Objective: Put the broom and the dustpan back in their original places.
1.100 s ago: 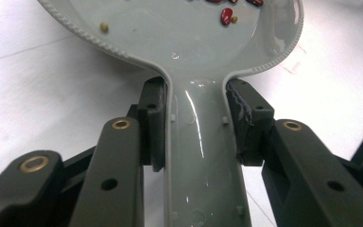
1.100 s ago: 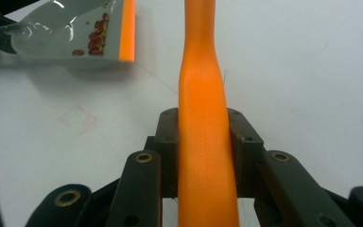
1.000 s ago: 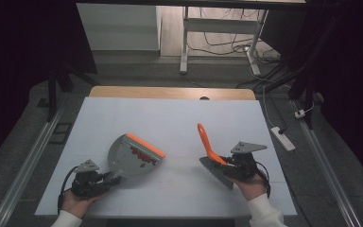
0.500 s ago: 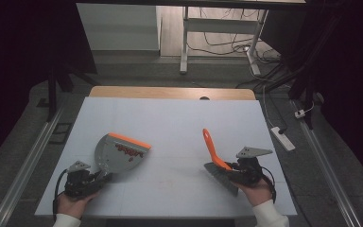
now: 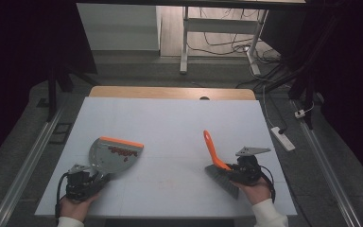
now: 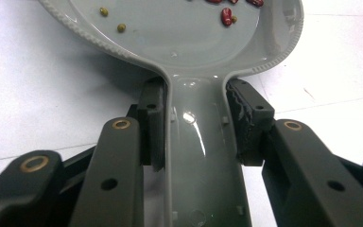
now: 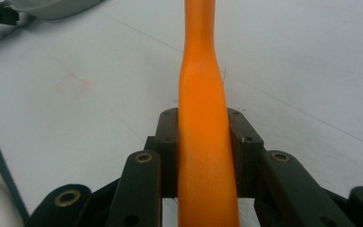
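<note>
— Nearest you, what do your jaws hold?
— Left gripper (image 5: pixel 81 183) clamps the dustpan (image 5: pixel 113 152) handle; right gripper (image 5: pixel 244 171) clamps the brush (image 5: pixel 216 161).
— And farther out?
— Both rest on the tabletop (image 5: pixel 170 123); the dustpan's long axis runs up-right, beans (image 6: pixel 226 16) inside, brush well apart, handle leaning up-left.

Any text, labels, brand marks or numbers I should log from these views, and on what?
None readable.
Dustpan: no word or mark on its grey pan or handle, seen close in the left gripper view.
Brush: its orange handle is plain.
Both grippers, left and right: bare black jaws, no label.
Table: faint smudges, no writing.
Power strip on the floor: too small to tell.
</note>
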Demonstrator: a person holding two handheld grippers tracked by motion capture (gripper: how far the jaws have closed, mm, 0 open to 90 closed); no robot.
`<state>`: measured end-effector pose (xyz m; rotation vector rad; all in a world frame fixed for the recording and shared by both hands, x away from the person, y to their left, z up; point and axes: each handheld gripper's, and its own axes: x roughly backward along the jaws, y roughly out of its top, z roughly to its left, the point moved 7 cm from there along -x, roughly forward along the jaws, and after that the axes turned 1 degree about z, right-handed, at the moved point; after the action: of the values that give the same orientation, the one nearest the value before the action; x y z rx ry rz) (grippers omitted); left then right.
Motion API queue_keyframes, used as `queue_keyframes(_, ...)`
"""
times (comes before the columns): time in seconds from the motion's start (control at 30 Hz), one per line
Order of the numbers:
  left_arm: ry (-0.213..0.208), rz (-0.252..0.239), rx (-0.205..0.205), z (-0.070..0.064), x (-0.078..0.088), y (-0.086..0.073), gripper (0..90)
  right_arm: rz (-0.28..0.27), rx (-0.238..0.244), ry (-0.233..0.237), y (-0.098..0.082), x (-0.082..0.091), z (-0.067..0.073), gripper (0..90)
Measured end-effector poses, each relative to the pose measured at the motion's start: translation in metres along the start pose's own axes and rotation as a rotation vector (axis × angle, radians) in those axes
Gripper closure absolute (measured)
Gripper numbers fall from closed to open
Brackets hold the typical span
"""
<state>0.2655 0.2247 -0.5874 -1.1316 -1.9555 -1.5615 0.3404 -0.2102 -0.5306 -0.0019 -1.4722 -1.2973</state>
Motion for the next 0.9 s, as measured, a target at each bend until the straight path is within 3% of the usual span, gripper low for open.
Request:
queue_keyframes(0.1, 0.003, 0.0, 0.001, -0.001, -0.002, 0.001, 61.3, 0.002, -0.016, -0.023, -0.001, 0.0, -0.006, 69.8)
queue_keyframes(0.23, -0.001, 0.001, 0.003, -0.001, -0.003, 0.0, 61.0, 0.019, -0.012, -0.095, -0.002, -0.003, -0.018, 66.0)
queue_keyframes(0.37, -0.011, 0.0, 0.002, -0.001, -0.002, 0.0, 60.1, 0.027, -0.051, -0.094, -0.005, -0.005, -0.03, 62.4)
queue_keyframes(0.57, -0.011, -0.005, -0.025, -0.002, 0.001, -0.001, 46.1, 0.055, -0.055, -0.124, -0.008, -0.009, -0.042, 54.2)
queue_keyframes(0.67, 0.009, -0.022, -0.036, 0.001, 0.007, -0.001, 38.4, 0.073, -0.067, -0.137, -0.011, -0.011, -0.047, 49.8)
queue_keyframes(0.77, 0.021, -0.049, -0.069, 0.003, 0.016, -0.001, 35.1, 0.083, -0.079, -0.157, -0.013, -0.012, -0.052, 45.8)
queue_keyframes(0.83, 0.02, -0.067, -0.095, 0.002, 0.022, 0.001, 34.5, 0.083, -0.05, -0.209, -0.013, -0.011, -0.055, 43.7)
queue_keyframes(0.9, 0.01, -0.078, -0.125, 0.0, 0.026, 0.003, 34.1, 0.076, -0.059, -0.21, -0.012, -0.009, -0.055, 43.9)
